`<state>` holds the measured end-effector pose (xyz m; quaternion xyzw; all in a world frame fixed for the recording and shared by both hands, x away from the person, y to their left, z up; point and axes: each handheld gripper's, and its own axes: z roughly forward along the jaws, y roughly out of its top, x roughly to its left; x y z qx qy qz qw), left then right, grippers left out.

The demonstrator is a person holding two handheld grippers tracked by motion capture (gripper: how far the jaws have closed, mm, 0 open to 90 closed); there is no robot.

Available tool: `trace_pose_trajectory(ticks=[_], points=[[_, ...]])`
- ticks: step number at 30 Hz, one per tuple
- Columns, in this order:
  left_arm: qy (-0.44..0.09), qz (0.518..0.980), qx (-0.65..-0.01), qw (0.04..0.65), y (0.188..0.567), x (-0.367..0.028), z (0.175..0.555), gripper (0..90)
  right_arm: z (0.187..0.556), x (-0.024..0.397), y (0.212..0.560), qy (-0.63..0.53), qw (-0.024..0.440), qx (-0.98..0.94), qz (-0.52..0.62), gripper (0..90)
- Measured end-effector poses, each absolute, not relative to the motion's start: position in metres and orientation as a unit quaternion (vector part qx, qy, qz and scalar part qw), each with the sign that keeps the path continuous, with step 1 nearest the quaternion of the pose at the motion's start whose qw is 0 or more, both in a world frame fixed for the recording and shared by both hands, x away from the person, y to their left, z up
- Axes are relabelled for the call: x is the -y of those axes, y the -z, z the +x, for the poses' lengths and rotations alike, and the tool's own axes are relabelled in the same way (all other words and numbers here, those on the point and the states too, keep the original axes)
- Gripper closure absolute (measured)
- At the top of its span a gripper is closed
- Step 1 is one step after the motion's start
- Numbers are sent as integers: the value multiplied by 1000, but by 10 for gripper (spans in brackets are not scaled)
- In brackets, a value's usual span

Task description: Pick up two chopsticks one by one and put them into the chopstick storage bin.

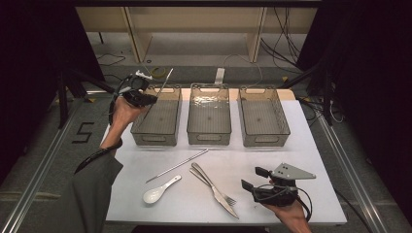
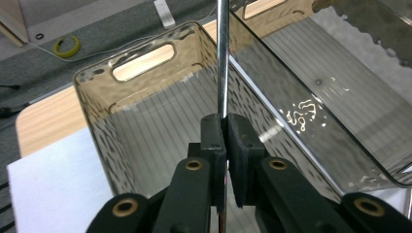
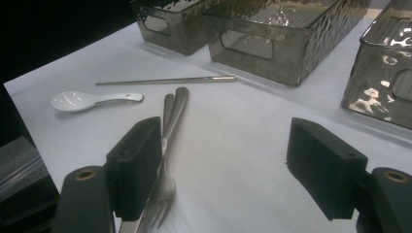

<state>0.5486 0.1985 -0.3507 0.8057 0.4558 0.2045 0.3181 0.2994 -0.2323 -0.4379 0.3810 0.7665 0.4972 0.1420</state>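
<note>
My left gripper (image 1: pixel 152 98) hangs over the near left corner of the left clear grey bin (image 1: pixel 156 116), shut on a thin metal chopstick (image 1: pixel 165 81) that sticks up and away from it. In the left gripper view the jaws (image 2: pixel 225 128) pinch the chopstick (image 2: pixel 222 58) above that bin's ribbed floor (image 2: pixel 145 131). My right gripper (image 1: pixel 252 177) rests open at the front right of the table, nothing between its fingers (image 3: pixel 228 170). A second chopstick (image 1: pixel 177 165), a white spoon (image 1: pixel 158 192), and a crossed knife and fork (image 1: pixel 214 189) lie on the white table.
The middle bin (image 1: pixel 209 114) and the right bin (image 1: pixel 263 115) stand in a row with the left one at the back of the table (image 1: pixel 301 160). In the right gripper view the fork (image 3: pixel 163 189) lies just beside the left jaw, with the spoon (image 3: pixel 82 100) farther off.
</note>
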Motion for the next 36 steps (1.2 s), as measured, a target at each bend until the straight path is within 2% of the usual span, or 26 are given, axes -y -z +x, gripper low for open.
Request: trace_pose_trajectory(ticks=[20, 36], points=[[-209, 799, -459, 329, 375, -203, 550, 853, 298, 232, 438, -496, 142, -767, 382, 297], [-211, 806, -459, 309, 390, -203, 552, 852, 297, 231, 437, -496, 144, -769, 377, 298]])
